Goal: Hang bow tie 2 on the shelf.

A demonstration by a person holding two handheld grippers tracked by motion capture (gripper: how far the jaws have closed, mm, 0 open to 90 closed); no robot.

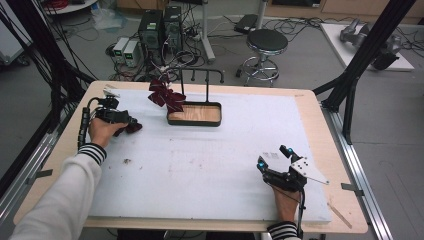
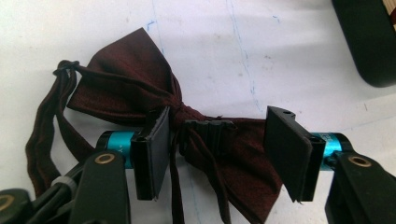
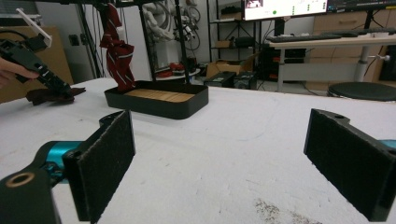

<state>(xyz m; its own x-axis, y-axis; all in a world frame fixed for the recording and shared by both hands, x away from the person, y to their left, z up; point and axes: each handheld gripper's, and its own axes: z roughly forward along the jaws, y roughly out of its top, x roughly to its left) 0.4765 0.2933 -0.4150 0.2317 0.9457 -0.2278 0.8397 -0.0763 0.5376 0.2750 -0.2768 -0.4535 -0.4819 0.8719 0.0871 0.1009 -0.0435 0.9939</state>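
Bow tie point(image 2: 140, 88), dark maroon fabric with a black clasp, lies flat on the white foam-topped table point(image 1: 210, 165) at its left side, near the black tray with wood floor point(image 1: 195, 114). Left claw point(image 2: 219, 154) straddles the tie's knot, jaws apart, left pad at the knot, right pad clear. Right claw point(image 3: 219, 163) wide open, nothing between its jaws, low over the table.

Bow tie point(image 1: 131, 128) lies far left on tabletop point(image 1: 210, 165); tray point(image 1: 195, 114) sits right of it, tie point(image 1: 166, 96) hanging over tray's left end.
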